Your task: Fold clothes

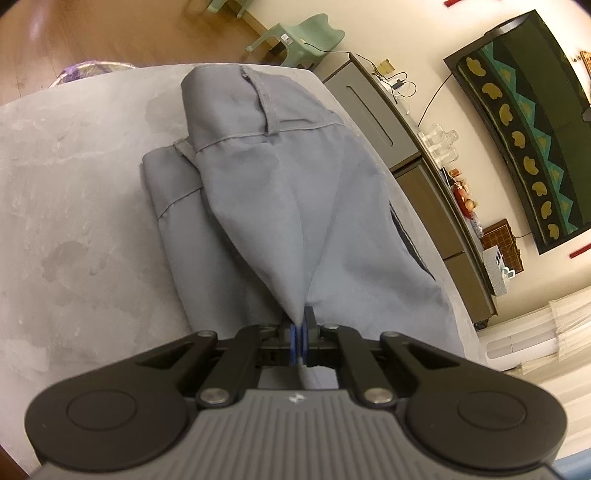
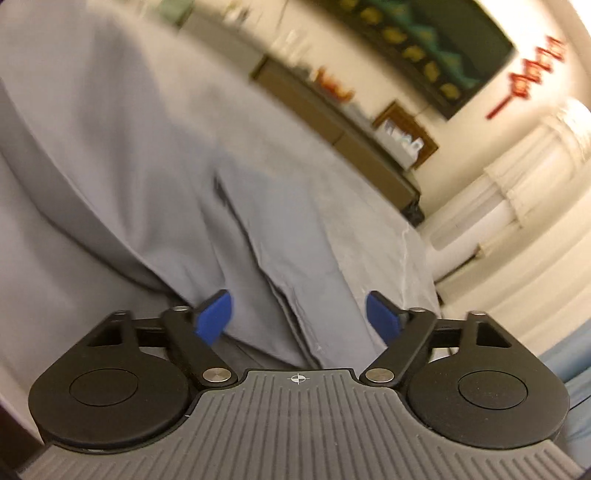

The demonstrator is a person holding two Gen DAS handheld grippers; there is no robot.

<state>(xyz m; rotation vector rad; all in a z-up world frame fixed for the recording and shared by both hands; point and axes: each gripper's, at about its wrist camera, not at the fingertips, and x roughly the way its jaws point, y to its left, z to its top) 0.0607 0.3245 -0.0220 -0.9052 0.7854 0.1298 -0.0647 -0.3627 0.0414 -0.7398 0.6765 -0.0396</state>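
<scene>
Grey table bears grey trousers, pinched by left hand-held gripper; right hand-held gripper gapes above them.

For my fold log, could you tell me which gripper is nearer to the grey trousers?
Left. The left gripper is shut on the grey trousers; the right gripper is open just above them.

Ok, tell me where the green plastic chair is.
In the left wrist view the green chair stands at top centre on the wooden floor, beyond the table, beside the cabinet.
</scene>
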